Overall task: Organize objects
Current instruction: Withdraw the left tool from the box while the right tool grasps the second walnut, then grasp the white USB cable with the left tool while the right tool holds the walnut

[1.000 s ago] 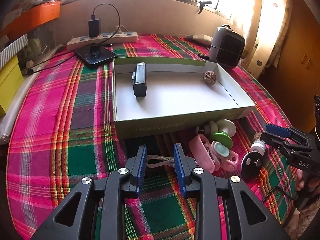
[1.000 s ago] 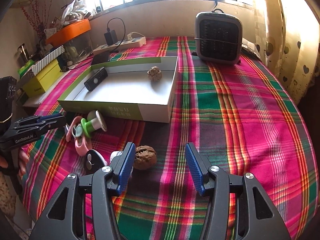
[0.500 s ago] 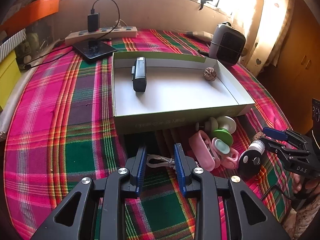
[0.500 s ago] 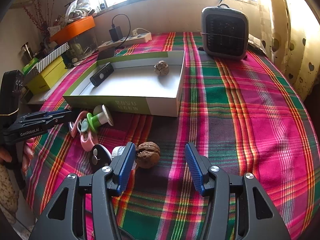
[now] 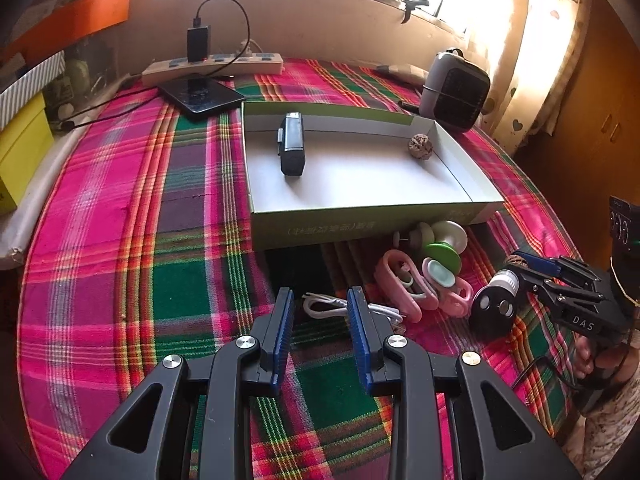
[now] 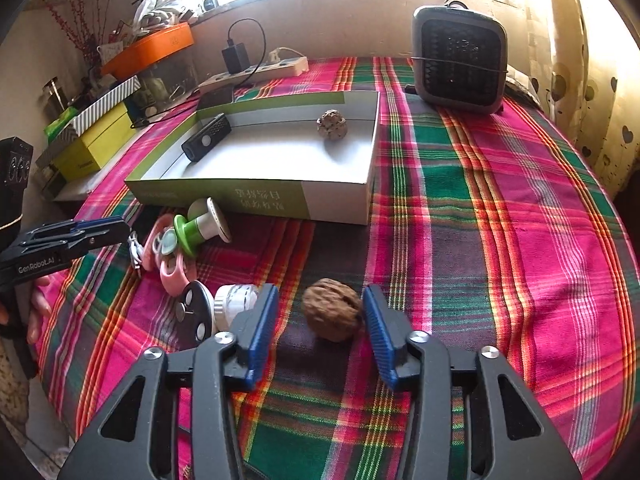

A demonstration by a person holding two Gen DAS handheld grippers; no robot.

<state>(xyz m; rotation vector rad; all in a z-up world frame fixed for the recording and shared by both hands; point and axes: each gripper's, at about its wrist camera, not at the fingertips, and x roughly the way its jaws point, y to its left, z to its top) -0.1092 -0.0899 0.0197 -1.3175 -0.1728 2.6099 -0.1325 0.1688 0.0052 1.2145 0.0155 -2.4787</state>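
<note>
Since the earlier frame, our right gripper (image 6: 320,320) has narrowed around the walnut (image 6: 331,309); its jaws are closing, the right pad touching the shell, the left apart. We note our left gripper (image 5: 320,332) partly spread over a white cable (image 5: 340,305), pinching nothing. Both rest above a plaid tablecloth (image 6: 500,208). Behind stands the cardboard tray (image 6: 304,198), a heater (image 6: 460,60) near the window.

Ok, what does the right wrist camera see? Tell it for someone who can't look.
The right claw is closing around a brown walnut on a plaid tablecloth, with a gap at the left pad. Behind it, an open box holds another walnut and a black gadget.
</note>
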